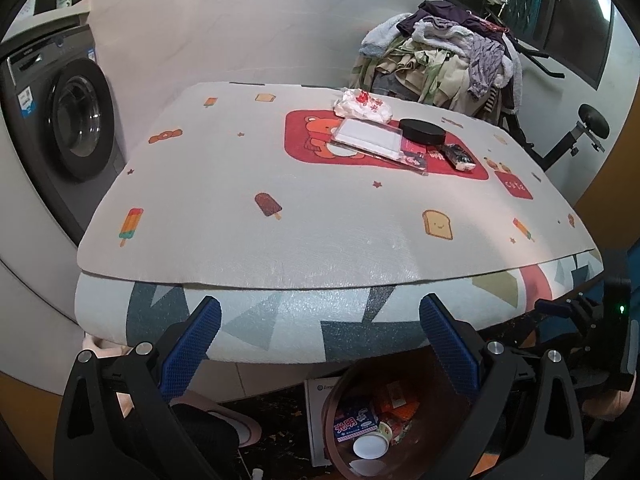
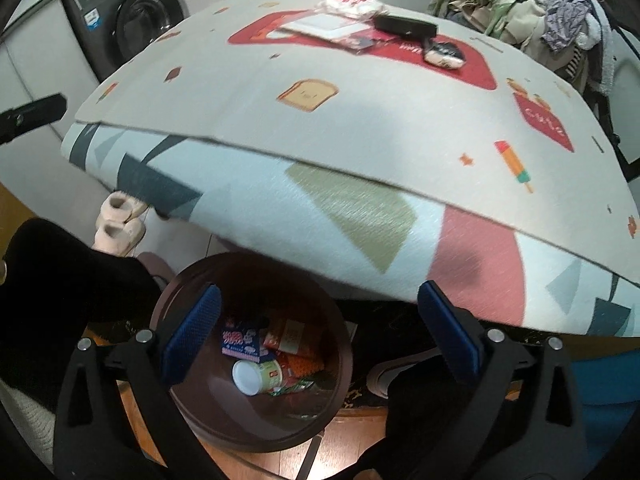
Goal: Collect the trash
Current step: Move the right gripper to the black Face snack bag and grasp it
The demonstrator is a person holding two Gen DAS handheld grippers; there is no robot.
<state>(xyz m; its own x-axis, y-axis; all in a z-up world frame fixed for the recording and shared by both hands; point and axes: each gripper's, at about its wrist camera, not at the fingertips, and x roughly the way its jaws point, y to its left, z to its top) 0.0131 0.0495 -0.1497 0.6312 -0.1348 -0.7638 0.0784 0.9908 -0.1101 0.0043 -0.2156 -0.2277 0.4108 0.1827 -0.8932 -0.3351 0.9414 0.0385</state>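
The bin point(image 2: 256, 364) stands on the floor below the near edge of the table point(image 2: 360, 128), with a carton point(image 2: 242, 342), a cup point(image 2: 256, 376) and wrappers point(image 2: 298, 356) in it. Far on the table lie a tray point(image 1: 370, 136), a round case point(image 1: 422, 131) just right of it, a bag point(image 1: 362, 106) behind it and a small packet point(image 1: 460, 157) to the right. A washer point(image 1: 68, 120) stands left of the table; a clothes pile point(image 1: 444, 56) lies behind its far right corner. Slippers point(image 2: 118, 224) sit under the table's left end.

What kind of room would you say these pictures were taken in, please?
Probably a home laundry or utility corner: a front-loading washing machine stands against the wall, a heap of clothes is piled behind the mat-covered table, and a brown trash bin sits below.
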